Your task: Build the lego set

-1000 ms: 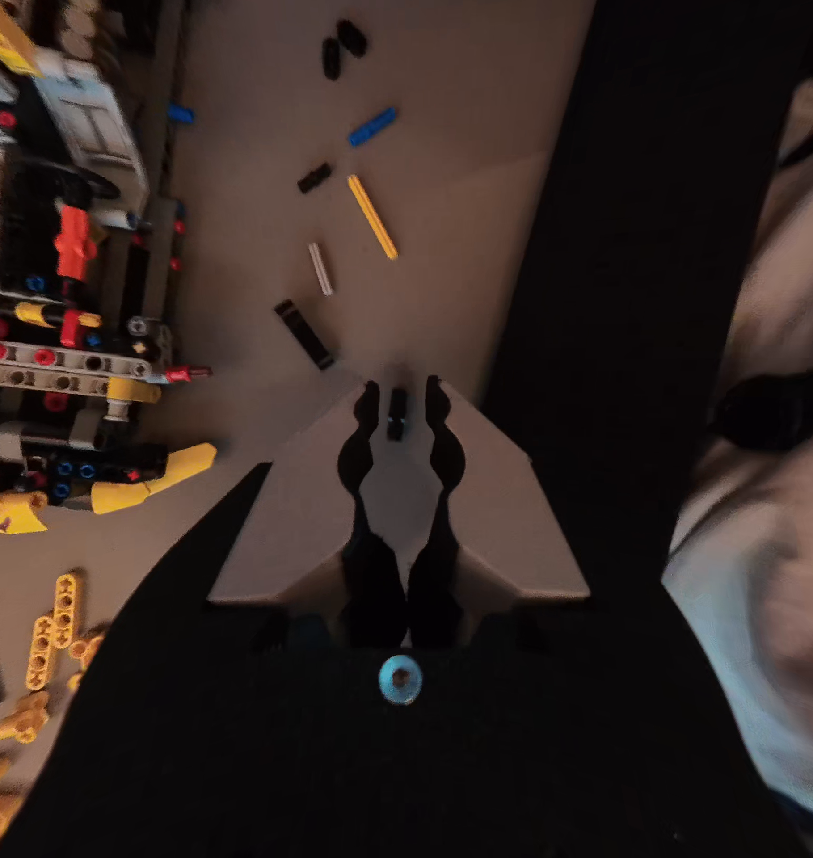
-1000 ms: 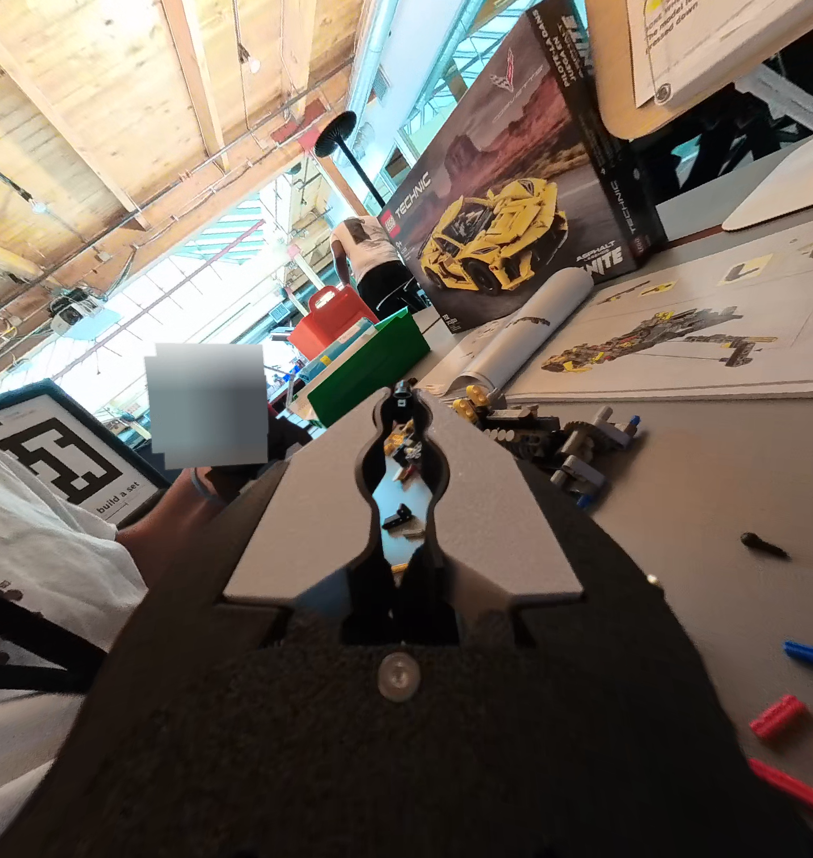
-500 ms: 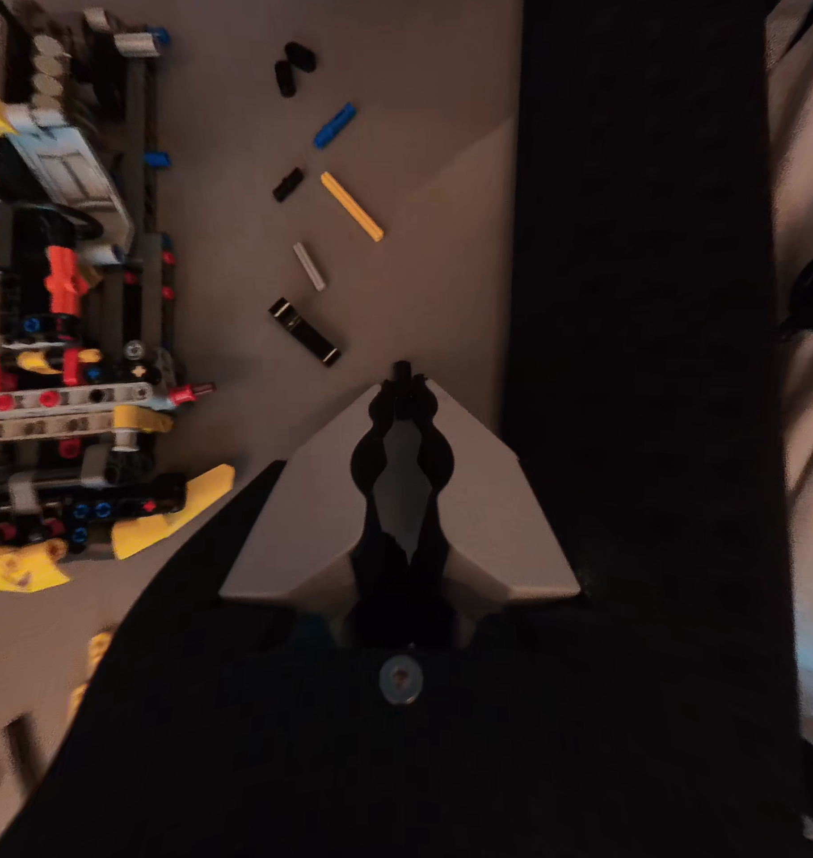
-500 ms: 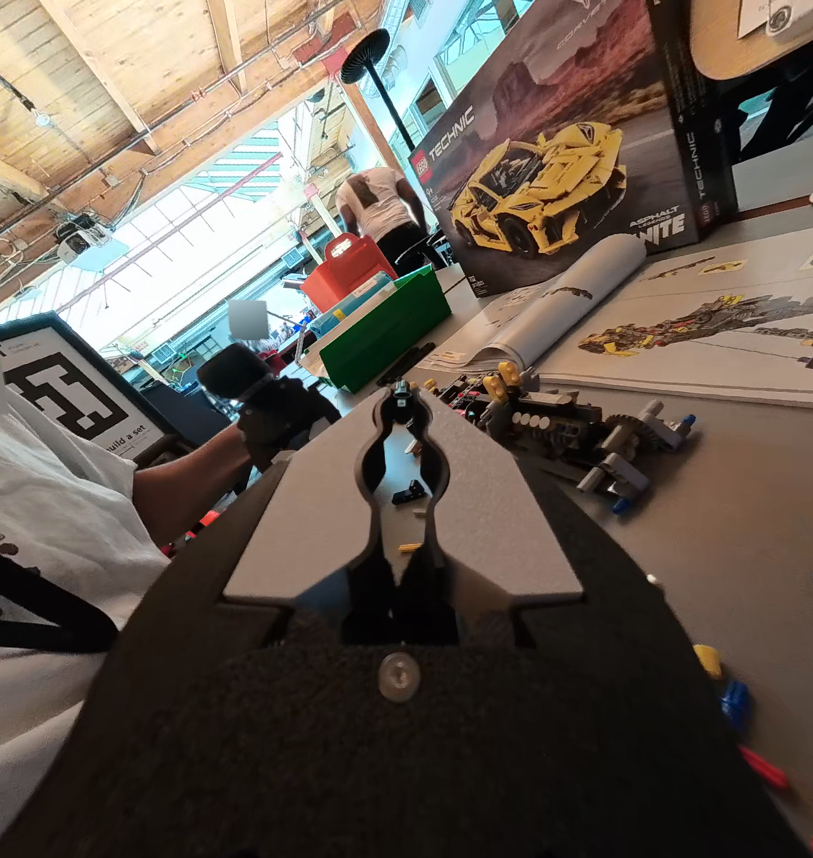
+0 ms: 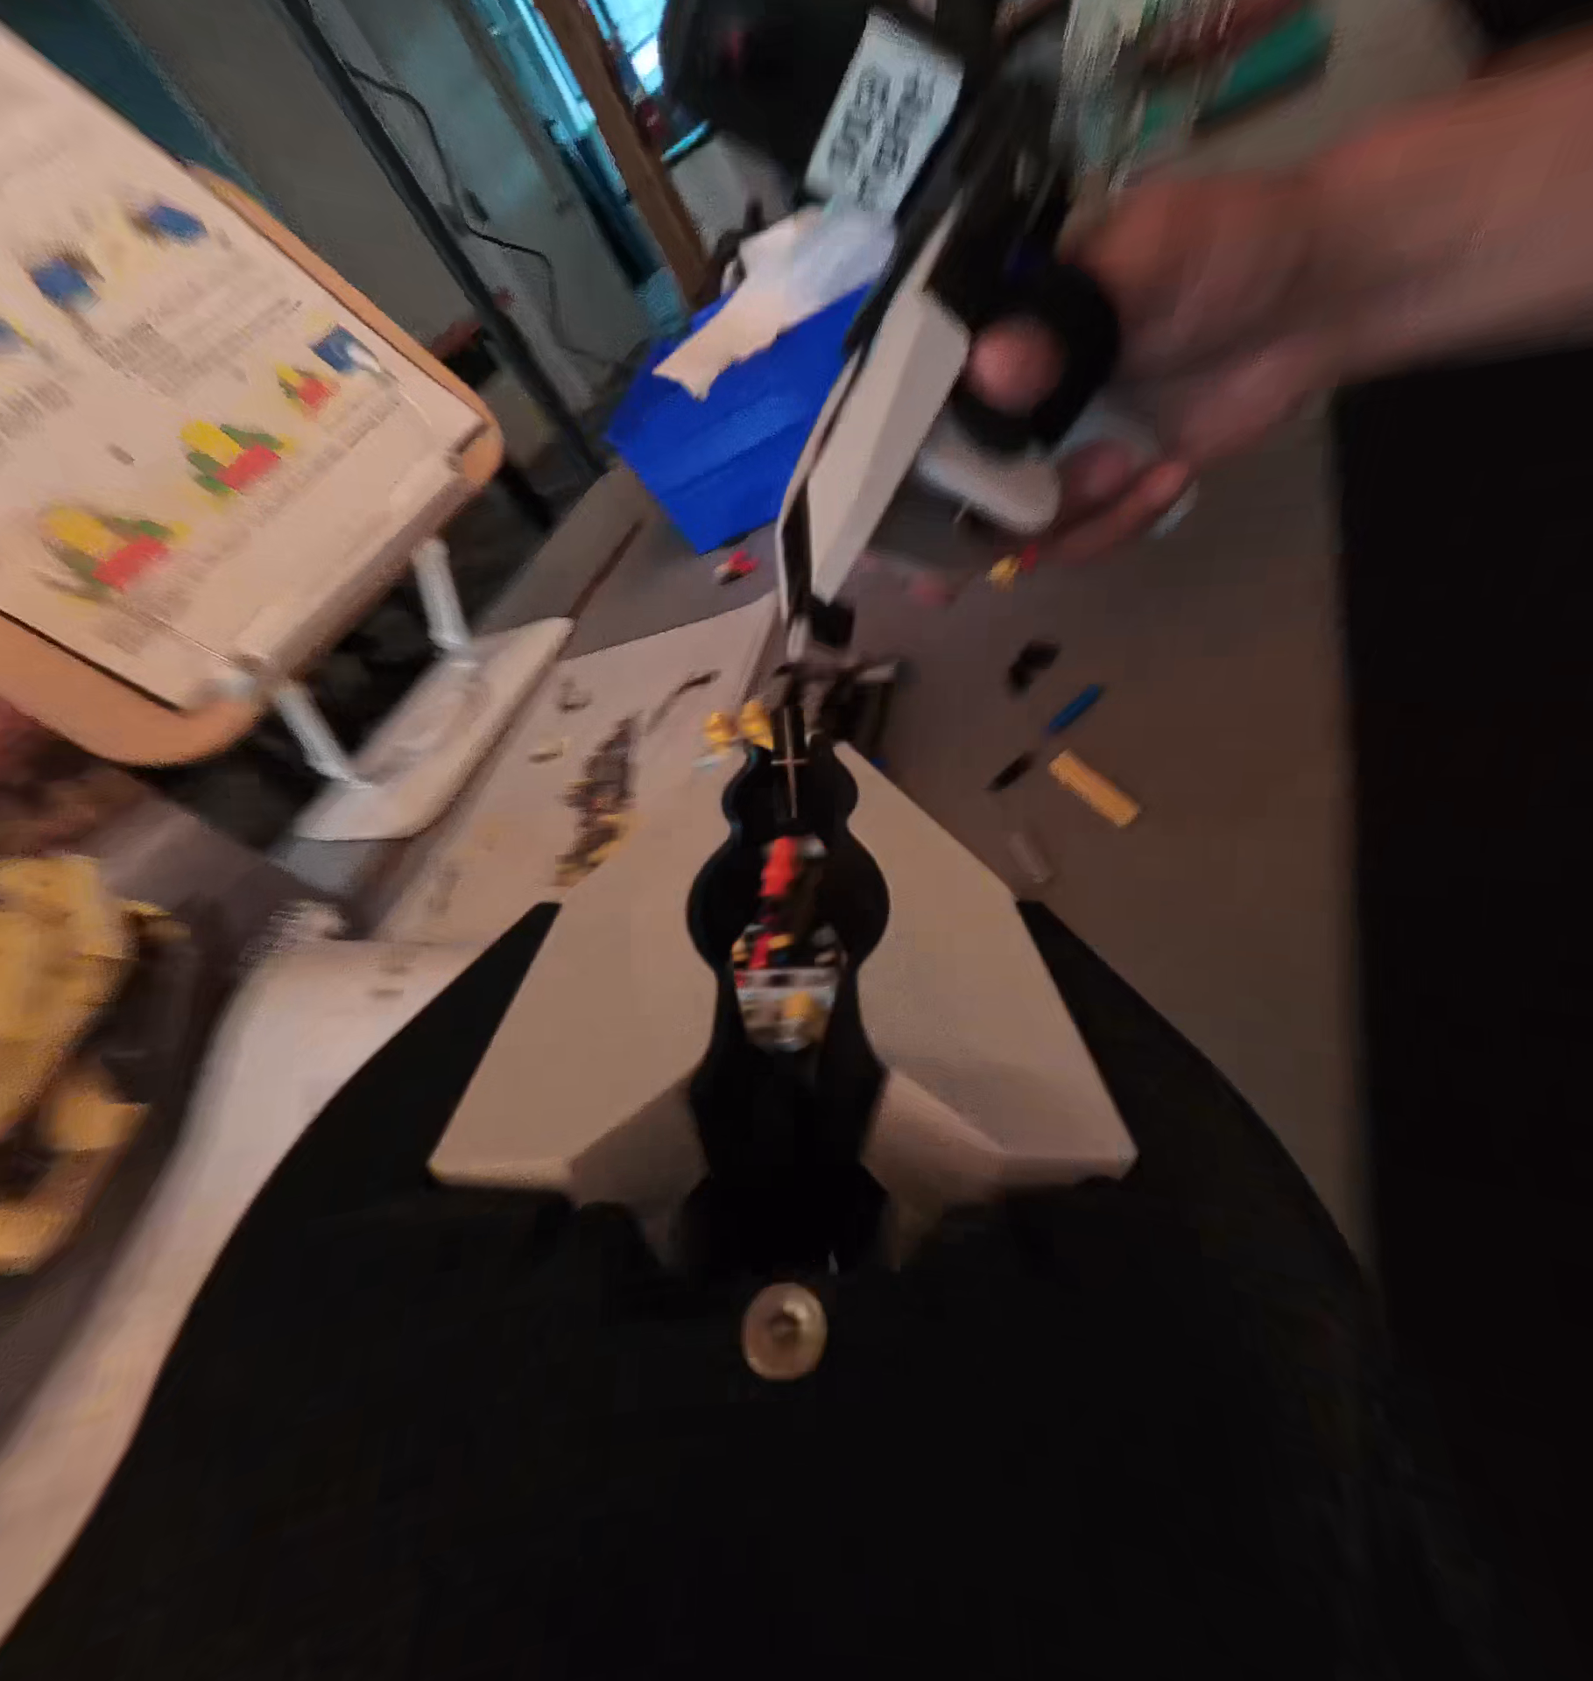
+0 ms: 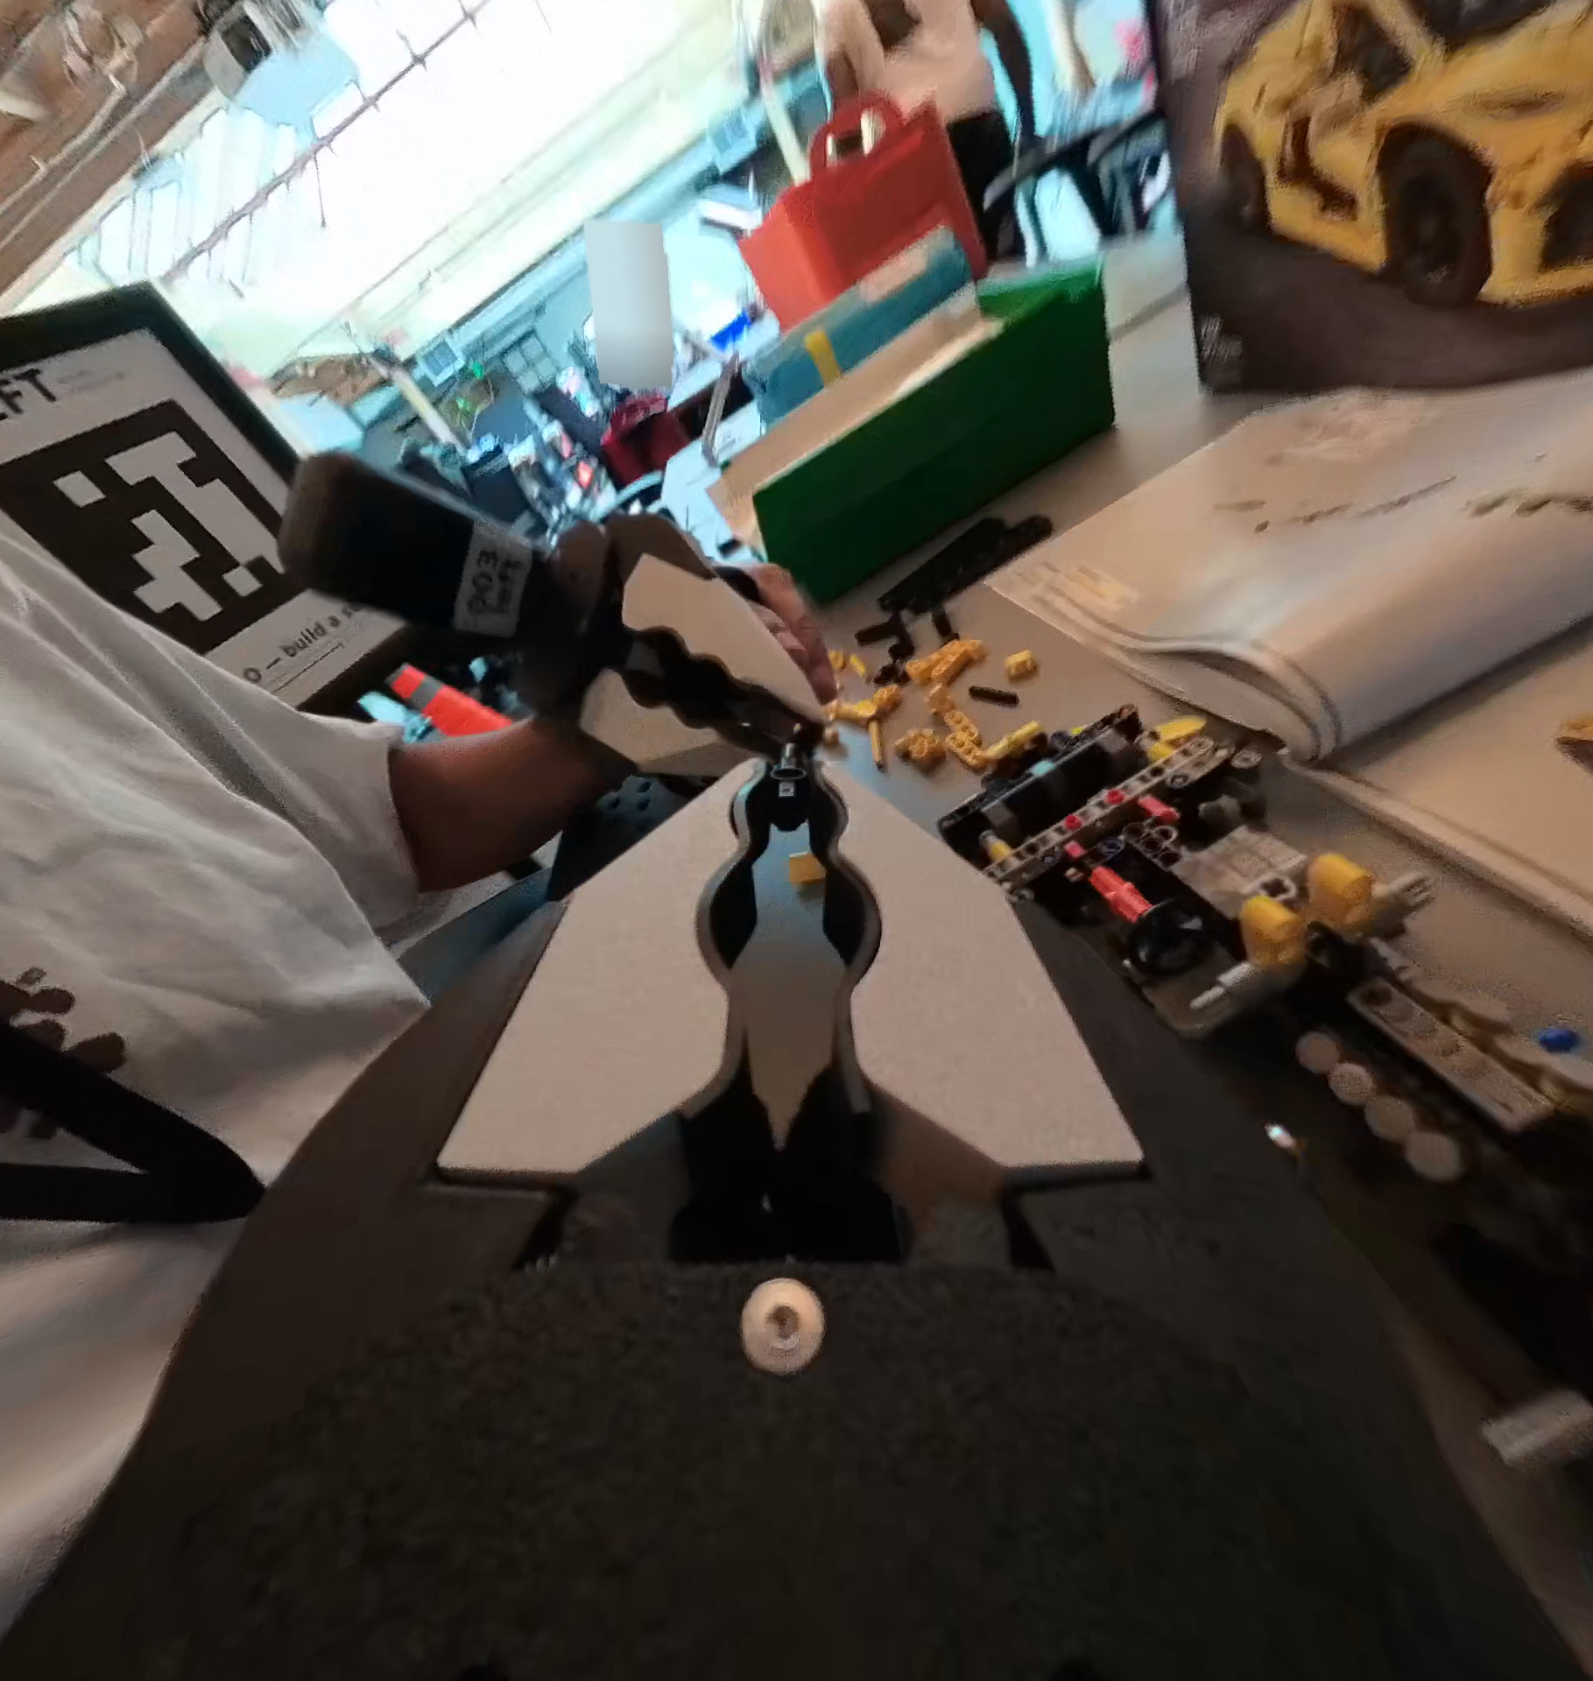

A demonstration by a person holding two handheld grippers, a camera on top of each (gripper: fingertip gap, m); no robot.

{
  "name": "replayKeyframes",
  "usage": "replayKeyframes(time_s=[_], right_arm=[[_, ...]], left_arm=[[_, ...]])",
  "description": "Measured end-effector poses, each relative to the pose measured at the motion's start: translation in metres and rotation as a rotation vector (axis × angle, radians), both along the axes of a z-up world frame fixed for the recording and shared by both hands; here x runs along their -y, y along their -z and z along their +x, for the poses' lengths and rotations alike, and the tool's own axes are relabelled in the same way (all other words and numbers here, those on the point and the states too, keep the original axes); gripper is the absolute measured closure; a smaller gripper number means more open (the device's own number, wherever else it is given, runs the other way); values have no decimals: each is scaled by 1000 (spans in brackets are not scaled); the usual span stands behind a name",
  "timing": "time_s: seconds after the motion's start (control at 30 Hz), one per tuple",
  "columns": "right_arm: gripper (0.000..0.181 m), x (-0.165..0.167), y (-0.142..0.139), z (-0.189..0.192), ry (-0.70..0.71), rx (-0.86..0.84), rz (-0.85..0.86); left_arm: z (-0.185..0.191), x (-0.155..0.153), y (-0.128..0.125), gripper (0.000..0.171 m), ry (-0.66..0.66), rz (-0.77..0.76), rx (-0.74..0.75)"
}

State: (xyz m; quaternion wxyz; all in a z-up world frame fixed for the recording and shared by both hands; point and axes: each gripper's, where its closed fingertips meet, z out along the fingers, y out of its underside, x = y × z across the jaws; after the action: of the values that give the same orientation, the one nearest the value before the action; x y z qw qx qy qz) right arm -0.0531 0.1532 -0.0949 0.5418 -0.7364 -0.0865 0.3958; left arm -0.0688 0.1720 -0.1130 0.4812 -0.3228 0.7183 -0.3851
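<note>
The set looks far from finished: one part-built chassis (image 6: 1165, 873) lies on the table (image 6: 1502, 800) beside the open instruction book (image 6: 1320, 582), with too many loose yellow pieces (image 6: 938, 700) to count; each gripper, left (image 5: 788, 728) and right (image 6: 785, 773), is clenched on one small black pin (image 6: 785, 784), tips nearly touching

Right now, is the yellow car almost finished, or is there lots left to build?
Lots left. Only a long grey-and-black frame with red pins and yellow knobs is built; no yellow body yet. In hand: the right gripper pinches a small black connector piece, with the left gripper tip to tip with it. Loose yellow pieces on the grey table still wait.
</note>
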Motion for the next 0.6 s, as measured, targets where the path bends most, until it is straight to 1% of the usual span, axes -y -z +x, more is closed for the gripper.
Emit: replayKeyframes(time_s=[0.07, 0.1, 0.13, 0.17, 0.2, 0.27, 0.37, 0.47, 0.6], right_arm=[[175, -11, 1, -6, -86, -48, -96], [175, -17, -1, -8, -109, -72, -113], [175, -21, 1, -9, -130, -94, -151], [176, -22, 1, -10, -164, -138, -196], [175, -24, 1, -11, -189, -179, -244], [176, -28, 6, -10, -191, -216, -302], [176, -29, -2, -11, -213, -282, -288], [176, -31, 3, -11, -207, -221, -285], [175, -28, 3, -16, -251, -128, -233]], left_arm=[[-2, 6, 0, 167, 98, -359, -139], [-2, 3, -3, 167, 122, -517, -192], [-3, 0, -6, 167, 149, -633, -206], [-6, -1, -7, 167, 178, -676, -215], [-7, -5, -5, 167, 172, -658, -209], [-10, -7, -7, 167, 168, -621, -185], [-12, -7, -4, 167, 169, -648, -213], [-13, -8, -5, 167, 182, -723, -243], [-16, -5, -4, 166, 232, -835, -307]])
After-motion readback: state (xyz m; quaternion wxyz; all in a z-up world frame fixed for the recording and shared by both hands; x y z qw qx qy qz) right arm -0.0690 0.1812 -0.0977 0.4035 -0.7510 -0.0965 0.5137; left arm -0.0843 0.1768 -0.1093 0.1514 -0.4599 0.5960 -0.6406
